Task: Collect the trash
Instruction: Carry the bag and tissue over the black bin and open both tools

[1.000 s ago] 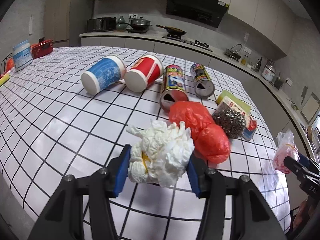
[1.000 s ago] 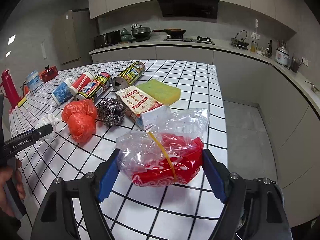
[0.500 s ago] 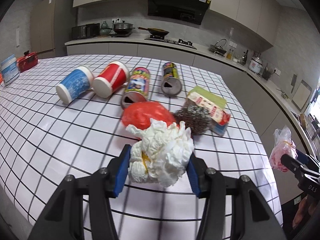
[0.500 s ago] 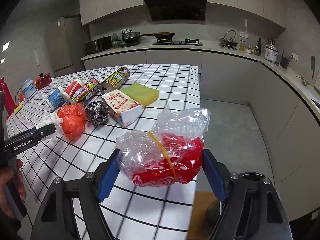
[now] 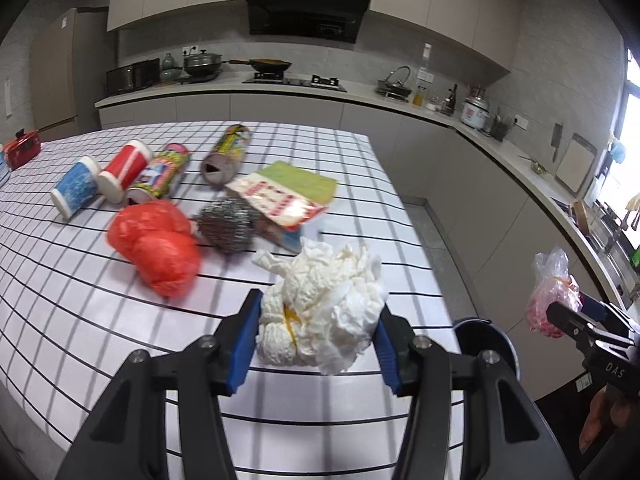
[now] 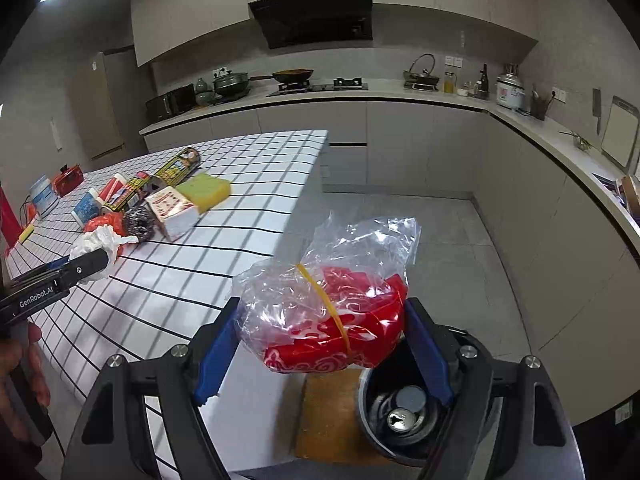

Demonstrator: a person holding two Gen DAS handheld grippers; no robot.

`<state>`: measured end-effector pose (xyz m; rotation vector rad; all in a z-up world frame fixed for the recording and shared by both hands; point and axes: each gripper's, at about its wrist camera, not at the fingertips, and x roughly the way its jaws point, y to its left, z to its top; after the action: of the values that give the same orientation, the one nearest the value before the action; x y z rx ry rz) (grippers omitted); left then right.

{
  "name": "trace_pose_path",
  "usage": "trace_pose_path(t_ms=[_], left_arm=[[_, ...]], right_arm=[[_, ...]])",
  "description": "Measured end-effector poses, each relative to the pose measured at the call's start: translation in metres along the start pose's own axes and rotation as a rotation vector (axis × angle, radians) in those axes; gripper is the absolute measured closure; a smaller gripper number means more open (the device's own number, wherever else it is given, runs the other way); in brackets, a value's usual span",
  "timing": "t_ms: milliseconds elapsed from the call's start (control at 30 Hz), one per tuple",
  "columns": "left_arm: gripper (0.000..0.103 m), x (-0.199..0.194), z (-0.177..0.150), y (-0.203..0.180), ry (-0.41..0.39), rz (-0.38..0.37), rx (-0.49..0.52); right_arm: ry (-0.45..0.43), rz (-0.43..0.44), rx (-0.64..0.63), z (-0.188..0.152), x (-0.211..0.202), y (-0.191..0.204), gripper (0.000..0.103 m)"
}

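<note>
My left gripper [image 5: 316,344] is shut on a crumpled white tissue wad [image 5: 320,312], held above the checked table's right end. My right gripper [image 6: 320,344] is shut on a clear plastic bag of red wrappers [image 6: 328,320], held past the table's edge, just above an open dark trash bin [image 6: 400,416] on the floor. The bin holds cans. The bin's rim [image 5: 484,340] shows in the left wrist view, with the right gripper and its bag [image 5: 552,292] further right. The left gripper with the tissue [image 6: 96,248] shows in the right wrist view.
On the table [image 5: 120,320] lie a red plastic bag [image 5: 156,248], a steel scourer [image 5: 226,226], a carton [image 5: 280,204], a green sponge [image 5: 304,182], two cans [image 5: 160,176] and two cups [image 5: 76,192]. Counters line the walls. A wooden board [image 6: 328,412] lies beside the bin.
Both grippers have swung right with their loads. The right one has left the table and now hangs over the bin. The left one has neared the table's right end.
</note>
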<state>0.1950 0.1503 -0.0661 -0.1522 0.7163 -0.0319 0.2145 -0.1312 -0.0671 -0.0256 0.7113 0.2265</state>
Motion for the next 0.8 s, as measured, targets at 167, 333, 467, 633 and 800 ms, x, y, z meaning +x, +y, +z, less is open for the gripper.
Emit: trace_pose_path(t_ms=[167,333,467,633,800], left_arm=[[0.05,0.005,-0.007,-0.048,0.012,-0.035,0.03],[0.05,0.013,-0.017,-0.094,0.029,-0.072,0.058],[0.05,0.02,-0.027,-0.133,0.045,-0.103,0.076],[0.05,0.029,-0.04,-0.175,0.064,-0.138,0.089],[0.05,0.044,-0.052,-0.214,0.094,-0.177,0.095]], right_arm=[[0.005,-0.027,0.022,-0.01,-0.011,-0.041,0.022],[0.027,-0.054,0.055,-0.024,-0.017,-0.089,0.022],[0.05,-0.066,0.063,-0.038,-0.018,-0.121,0.022],[0.08,-0.065,0.061,-0.055,-0.016,-0.154,0.022],[0.119,-0.03,0.035,-0.076,-0.004,-0.179,0.022]])
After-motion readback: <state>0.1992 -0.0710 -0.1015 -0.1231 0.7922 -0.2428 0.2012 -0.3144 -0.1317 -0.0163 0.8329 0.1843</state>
